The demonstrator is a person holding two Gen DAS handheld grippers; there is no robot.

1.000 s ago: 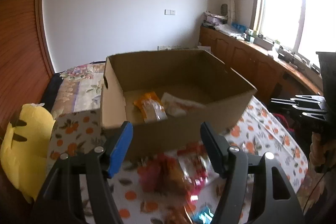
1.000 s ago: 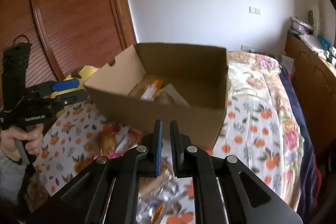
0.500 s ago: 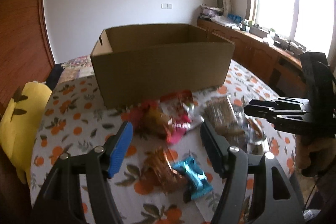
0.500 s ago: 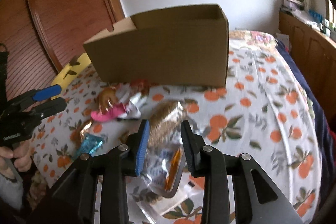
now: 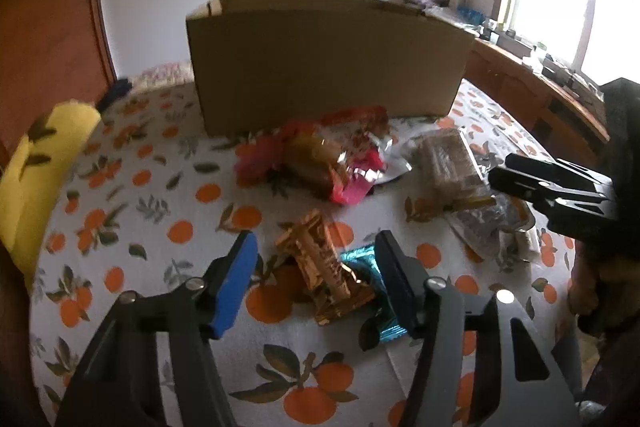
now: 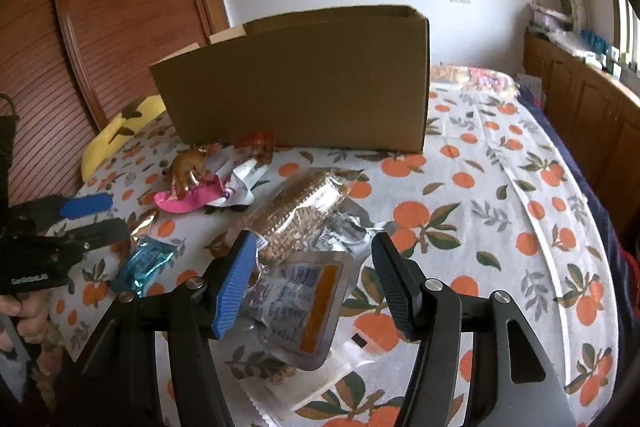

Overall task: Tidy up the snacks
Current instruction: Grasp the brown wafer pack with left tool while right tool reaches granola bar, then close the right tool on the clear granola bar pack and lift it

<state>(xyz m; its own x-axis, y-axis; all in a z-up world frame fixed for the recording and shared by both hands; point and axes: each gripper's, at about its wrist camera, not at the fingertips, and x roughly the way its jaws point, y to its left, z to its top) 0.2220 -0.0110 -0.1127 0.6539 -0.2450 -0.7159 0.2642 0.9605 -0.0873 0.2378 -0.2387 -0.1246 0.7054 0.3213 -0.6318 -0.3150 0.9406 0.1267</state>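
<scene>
In the left wrist view, the left gripper (image 5: 316, 259) hangs low over the bed (image 5: 132, 195), which has a cover with orange fruit print. Its jaws stand apart and are closing. Between them lie a gold snack packet (image 5: 320, 267) and, just beside it, a blue foil packet (image 5: 362, 265); the pads do not press on either. Farther back, a heap of red and pink snack packets (image 5: 340, 163) lies near the front wall of the cardboard box (image 5: 328, 67). At the right, the right gripper (image 5: 516, 179) is seen from the side above a clear packet of biscuits (image 5: 444, 159).

In the right wrist view, the right gripper (image 6: 314, 267) has its jaws apart and they are opening. A clear pouch with an orange stripe (image 6: 304, 303) lies between them on the bed, not clamped. The biscuits packet (image 6: 296, 207) lies just behind it. A yellow cushion (image 6: 116, 131) lies left of the box.
</scene>
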